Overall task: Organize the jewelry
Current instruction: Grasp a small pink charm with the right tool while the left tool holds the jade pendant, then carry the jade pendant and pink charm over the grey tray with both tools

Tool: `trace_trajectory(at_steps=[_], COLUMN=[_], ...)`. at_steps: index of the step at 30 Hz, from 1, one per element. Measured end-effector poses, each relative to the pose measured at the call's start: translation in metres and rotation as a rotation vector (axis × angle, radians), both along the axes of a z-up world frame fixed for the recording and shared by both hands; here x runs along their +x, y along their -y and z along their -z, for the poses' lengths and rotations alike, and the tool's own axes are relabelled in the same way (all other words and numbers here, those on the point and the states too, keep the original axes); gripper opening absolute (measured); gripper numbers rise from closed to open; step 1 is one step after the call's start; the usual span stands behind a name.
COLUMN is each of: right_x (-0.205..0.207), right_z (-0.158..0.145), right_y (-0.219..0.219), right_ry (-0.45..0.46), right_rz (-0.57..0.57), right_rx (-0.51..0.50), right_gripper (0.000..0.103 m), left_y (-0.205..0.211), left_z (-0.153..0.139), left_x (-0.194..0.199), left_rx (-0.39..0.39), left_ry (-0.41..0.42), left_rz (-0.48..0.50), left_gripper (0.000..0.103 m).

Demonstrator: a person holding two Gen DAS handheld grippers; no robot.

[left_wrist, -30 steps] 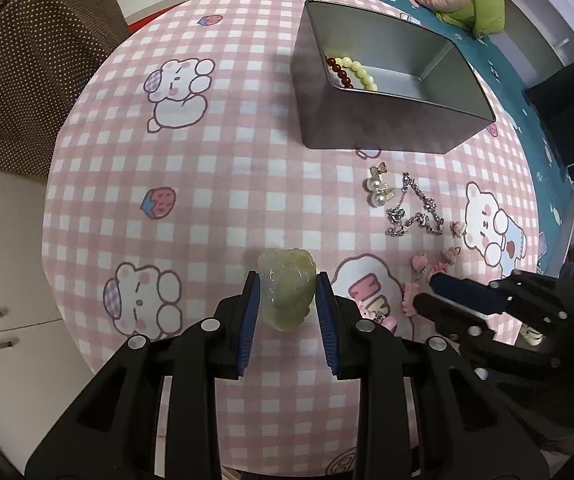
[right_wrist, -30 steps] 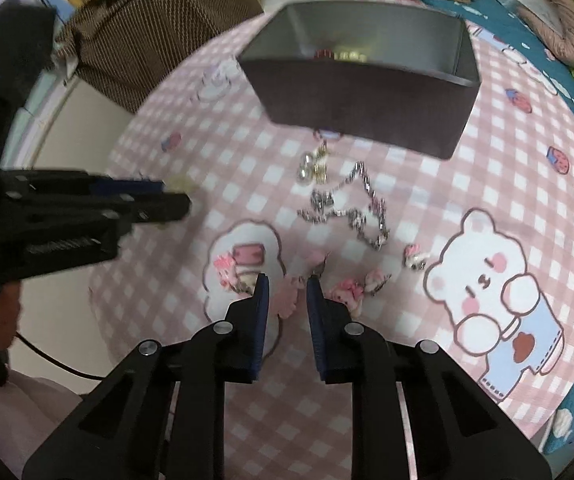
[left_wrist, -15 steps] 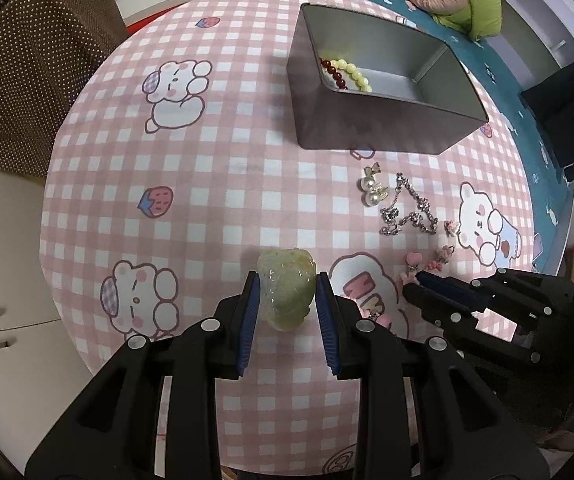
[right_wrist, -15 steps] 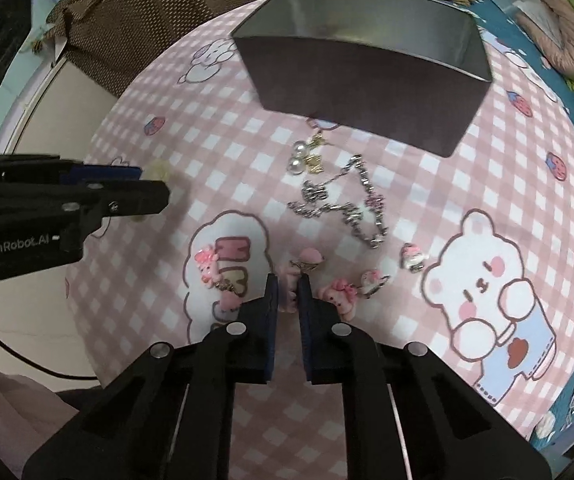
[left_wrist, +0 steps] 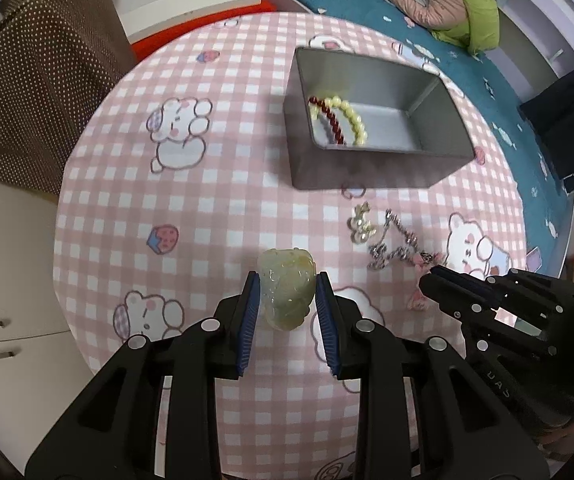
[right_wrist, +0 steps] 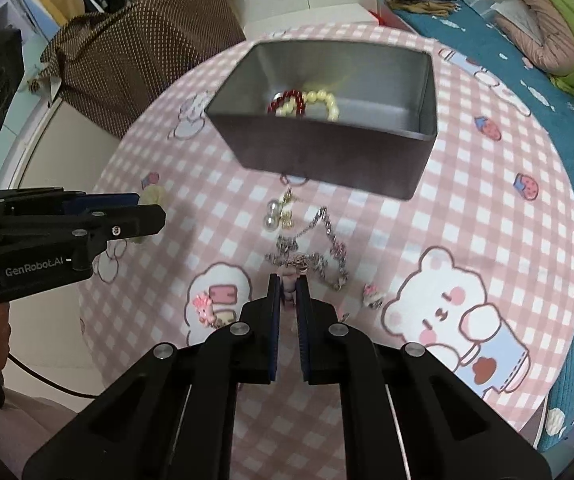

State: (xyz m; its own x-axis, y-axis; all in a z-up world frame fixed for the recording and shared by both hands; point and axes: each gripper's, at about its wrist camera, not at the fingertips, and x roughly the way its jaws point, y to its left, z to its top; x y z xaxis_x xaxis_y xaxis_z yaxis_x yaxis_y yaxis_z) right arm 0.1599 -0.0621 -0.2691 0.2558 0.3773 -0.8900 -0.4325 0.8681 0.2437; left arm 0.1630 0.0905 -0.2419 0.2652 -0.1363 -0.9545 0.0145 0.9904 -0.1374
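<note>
Both grippers lifted, left gripper gripping jade pendant, right gripper pinching pink charm

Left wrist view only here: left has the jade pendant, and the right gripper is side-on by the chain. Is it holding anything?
Observer: Yes. The right wrist view shows the right gripper pinched on a small pink charm.
Operator: Any other pink pieces on the cloth near it?
Observer: A second pink charm lies on the cloud print, to that gripper's left.
Operator: More?
Observer: A third, smaller charm lies to its right, just beyond the silver chain.
</note>
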Motion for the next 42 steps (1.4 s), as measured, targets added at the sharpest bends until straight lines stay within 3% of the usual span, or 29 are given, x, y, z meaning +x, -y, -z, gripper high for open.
trace_trajectory(at_steps=[12, 27, 42], right_x=[0.021, 0.058, 0.08], right_z=[-0.041, -0.058, -0.034], right_y=[0.011, 0.023, 0.029], right_ry=[0.109, 0.205, 0.139], right_rz=[0.072, 0.174, 0.215], right_rx=[0.061, 0.085, 0.076], right_gripper=[0.007, 0.007, 0.007], left_y=[0.012, 0.038, 0.047], left_z=[-0.03, -0.04, -0.014], left_x=[0.023, 0.068, 0.102], left_rx=[-0.076, -0.179, -0.195], left_ry=[0.066, 0.13, 0.102], left_rz=[0.026, 0.064, 0.032], left_gripper=[0.028, 0.028, 0.028])
